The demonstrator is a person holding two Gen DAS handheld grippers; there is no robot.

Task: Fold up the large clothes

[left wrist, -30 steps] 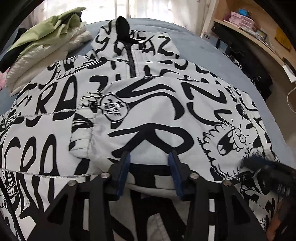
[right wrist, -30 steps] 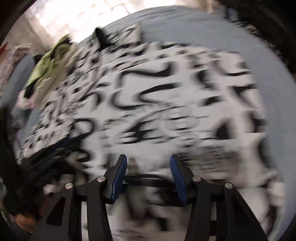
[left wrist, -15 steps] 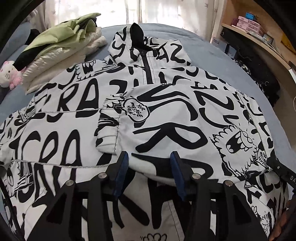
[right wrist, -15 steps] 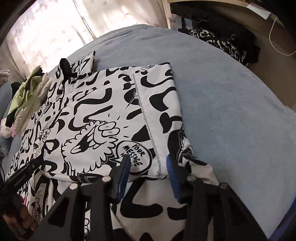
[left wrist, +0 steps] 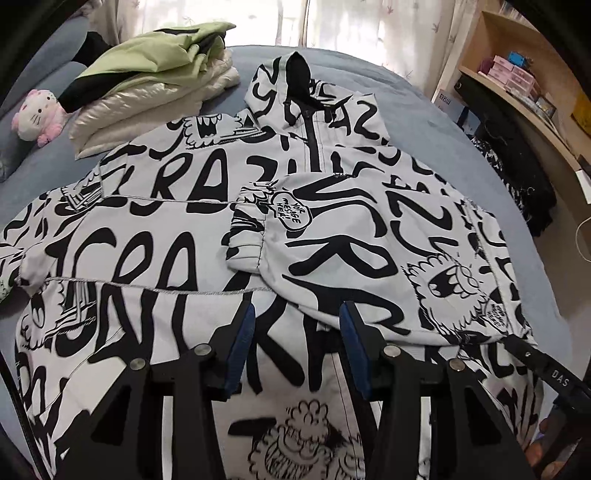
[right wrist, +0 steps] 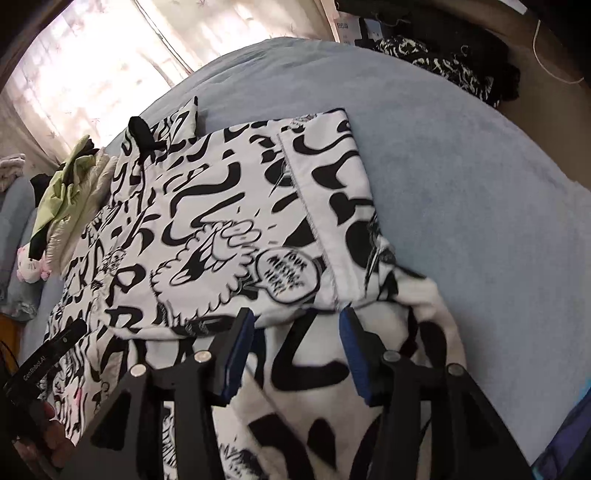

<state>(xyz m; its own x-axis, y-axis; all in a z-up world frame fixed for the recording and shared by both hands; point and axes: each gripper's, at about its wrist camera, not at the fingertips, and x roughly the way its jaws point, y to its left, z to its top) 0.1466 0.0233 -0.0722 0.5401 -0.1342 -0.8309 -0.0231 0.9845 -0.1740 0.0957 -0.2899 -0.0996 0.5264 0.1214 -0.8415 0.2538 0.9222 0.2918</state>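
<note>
Jacket (left wrist: 155, 236) flat on bed (left wrist: 424, 110), hood toward window. One sleeve (left wrist: 332, 236) already folded across chest; other sleeve (left wrist: 22, 243) not yet folded, trails off far side. Left claw (left wrist: 297, 347) half open, empty, hovers over hem. Right claw (right wrist: 297, 350) jaws just opening, nothing between them, above folded edge. Next, likely: grip loose sleeve, bring it across body.

Daylight is admitted through the curtained window (left wrist: 332, 22) at the far side and is blown out to white glare in the right wrist view. Soft, faint shadows are cast. Straight lines are bent by fisheye distortion, and the corners are darkened. The near cloth (right wrist: 314, 406) is slightly blurred.
</note>
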